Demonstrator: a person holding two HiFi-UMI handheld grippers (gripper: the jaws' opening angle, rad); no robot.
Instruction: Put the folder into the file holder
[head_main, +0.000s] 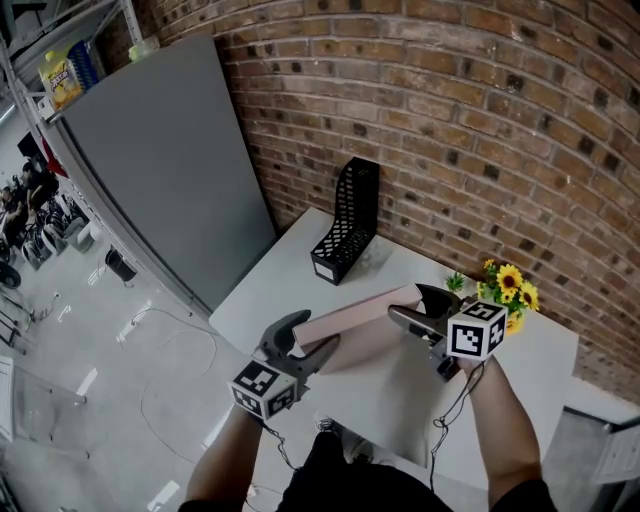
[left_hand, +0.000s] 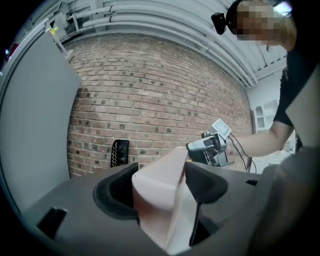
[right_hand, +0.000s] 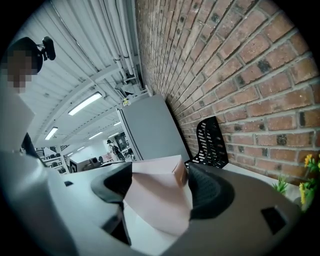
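Left hand-held gripper (head_main: 312, 335) is clamped on one end of the folder (head_main: 355, 312) – in the left gripper view both dark pads are pressed onto the pink cover, which is pinched narrow between them. Right hand-held gripper (head_main: 405, 302) is set much wider, and the other end of the folder fills the gap from one pad to the other, so it is taken as gripped there too.

The folder is held between the two hand-held grippers, slightly above the white worktop (head_main: 270, 290), with its long edge running from one to the other and the right end higher. It is pale pink, matte and card-like, with a fold showing along the top and a brownish corner beside the right pad.

The file holder (head_main: 350, 220) is stood upright at the far side of the worktop against the brick wall (head_main: 450, 120), well apart from the folder – black, perforated mesh, slanted top. A small bunch of sunflowers (head_main: 505, 285) is seen just beyond the right hand-held gripper.
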